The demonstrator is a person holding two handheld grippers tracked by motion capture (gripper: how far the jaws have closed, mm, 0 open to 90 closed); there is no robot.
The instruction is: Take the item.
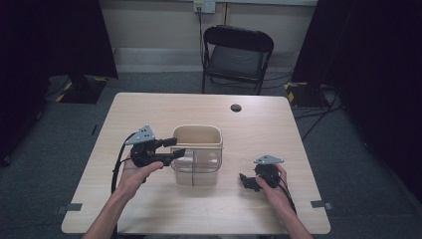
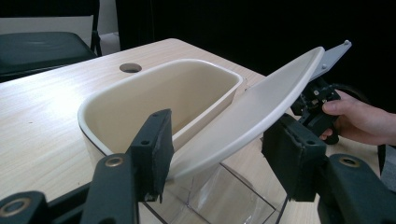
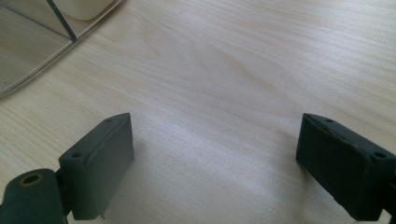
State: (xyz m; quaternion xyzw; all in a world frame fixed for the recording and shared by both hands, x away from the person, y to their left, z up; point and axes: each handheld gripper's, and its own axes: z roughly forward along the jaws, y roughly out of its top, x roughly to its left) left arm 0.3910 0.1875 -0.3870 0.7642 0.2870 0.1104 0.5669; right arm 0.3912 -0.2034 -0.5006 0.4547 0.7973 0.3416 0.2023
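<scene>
Container [image 1: 197, 155]: cream upper bin [image 2: 187, 88] over a clear, colourless lower body [image 2: 224, 196], with a matching cream lid [image 2: 252, 116]. Table [image 1: 278, 129]: pale wood with fine straight grain and one dark round hole [image 1: 236, 107]; grey tape marks [image 1: 73, 206] at its near corners. Left gripper [image 1: 174, 148] and right gripper [image 1: 247, 182]: black throughout, each carrying a grey plate; folding chair [image 1: 238, 56] black, carpet dull grey-green.

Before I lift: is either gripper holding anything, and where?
Nothing is clamped. Left gripper stands open astride the tilted cream plastic lid; right gripper open over the wooden table.
</scene>
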